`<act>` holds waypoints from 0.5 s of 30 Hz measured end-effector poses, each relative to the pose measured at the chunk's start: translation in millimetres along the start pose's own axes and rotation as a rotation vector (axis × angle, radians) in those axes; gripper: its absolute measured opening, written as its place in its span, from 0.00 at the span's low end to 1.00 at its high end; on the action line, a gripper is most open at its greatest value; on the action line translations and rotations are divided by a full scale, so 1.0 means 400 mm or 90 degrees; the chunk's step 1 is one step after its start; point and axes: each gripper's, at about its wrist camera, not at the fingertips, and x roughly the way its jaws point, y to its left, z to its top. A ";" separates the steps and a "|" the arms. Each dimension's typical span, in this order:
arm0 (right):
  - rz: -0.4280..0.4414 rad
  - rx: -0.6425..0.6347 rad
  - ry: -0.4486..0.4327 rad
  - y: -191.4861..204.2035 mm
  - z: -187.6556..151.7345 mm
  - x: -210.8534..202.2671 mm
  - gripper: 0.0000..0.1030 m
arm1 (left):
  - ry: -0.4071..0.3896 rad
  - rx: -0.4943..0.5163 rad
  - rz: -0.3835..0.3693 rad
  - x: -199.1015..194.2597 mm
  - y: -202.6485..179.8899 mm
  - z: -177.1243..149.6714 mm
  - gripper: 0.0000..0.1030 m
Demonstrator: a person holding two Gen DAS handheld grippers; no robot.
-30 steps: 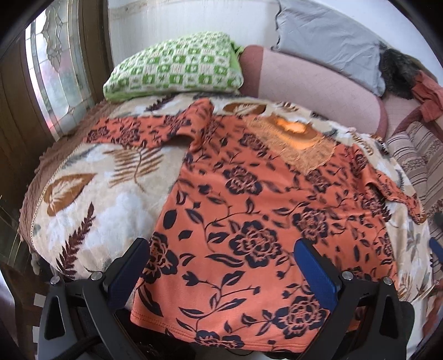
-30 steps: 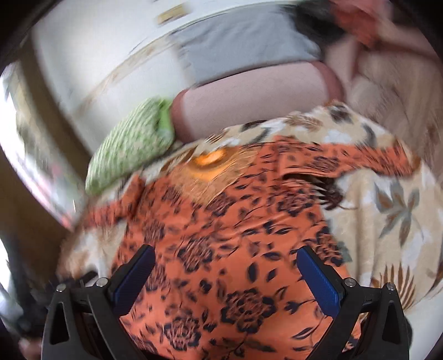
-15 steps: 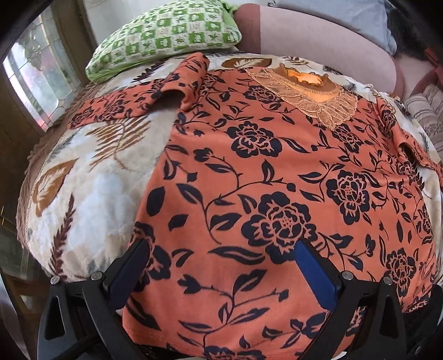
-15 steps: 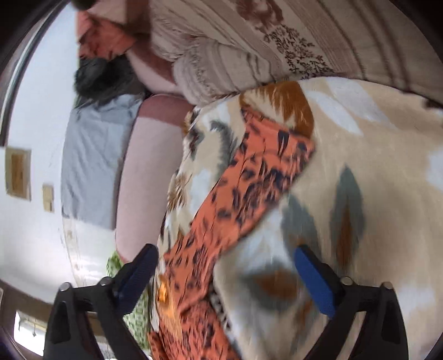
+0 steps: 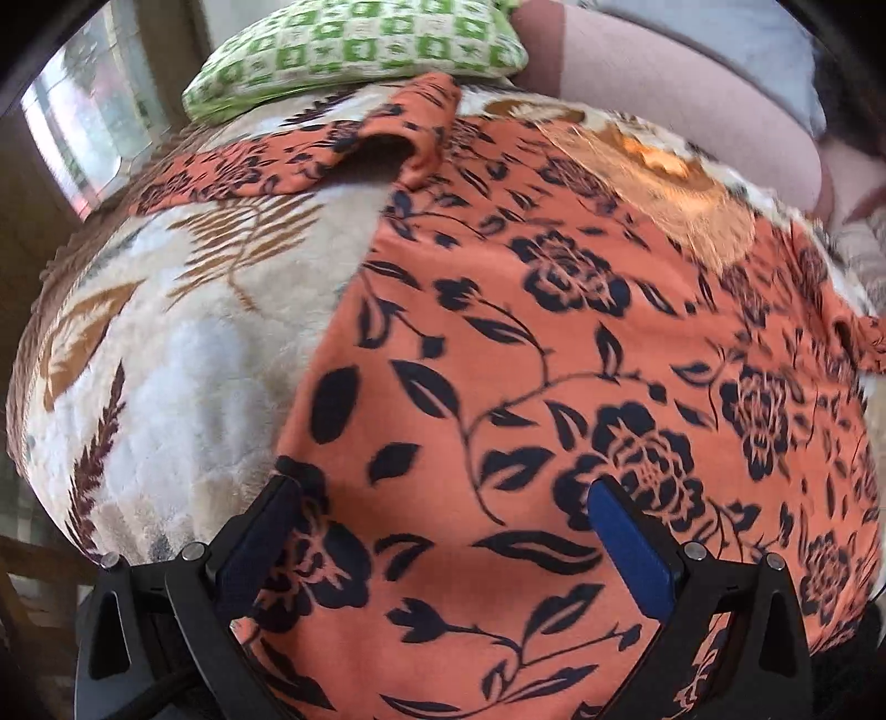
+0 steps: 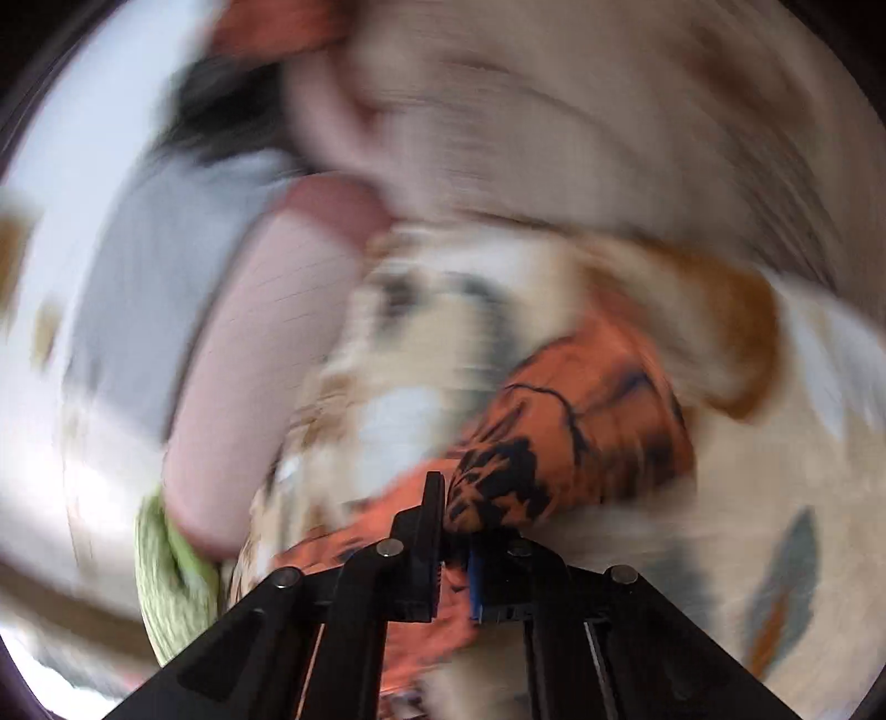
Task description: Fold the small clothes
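an orange floral top with dark blue roses and leaves lies spread flat on a cream plush blanket printed with brown leaves. its lace neckline points toward the far side, where a green checked pillow rests against a pink cushion. one sleeve stretches out to the left across the blanket, its cuff end lifted into a small arch.

the left gripper hangs over the near part of the top, close to the hem, angled steeply down. its jaws stand wide apart, released, with the fabric lying beneath and between them; the blue-padded fingers press on nothing that can be seen.

the right wrist view is heavily blurred. the right gripper is clenched, its two fingers brought together on a bunch of the orange floral cloth, which looks like the other sleeve of the top. the sleeve rises from the pinch and drapes over the blanket beyond the fingertips. behind it the pink cushion and a grey cloth smear across the frame.
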 end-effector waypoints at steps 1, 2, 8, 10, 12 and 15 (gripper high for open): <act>0.023 -0.042 -0.004 0.077 -0.012 -0.007 0.07 | -0.009 -0.012 -0.010 -0.007 0.014 0.002 1.00; 0.050 -0.088 -0.008 0.165 -0.030 -0.013 0.07 | -0.022 -0.025 -0.018 -0.017 0.029 0.005 1.00; 0.238 -0.274 0.056 0.652 -0.320 0.037 0.07 | -0.083 -0.059 -0.028 -0.075 0.118 0.008 1.00; 0.259 -0.289 0.108 0.728 -0.456 0.108 0.08 | -0.094 -0.075 -0.026 -0.084 0.159 0.003 1.00; 0.258 -0.295 0.183 0.756 -0.591 0.206 0.13 | -0.097 -0.095 -0.027 -0.086 0.201 -0.002 1.00; 0.170 -0.374 0.337 0.744 -0.792 0.385 0.98 | -0.087 -0.127 -0.026 -0.077 0.259 -0.011 1.00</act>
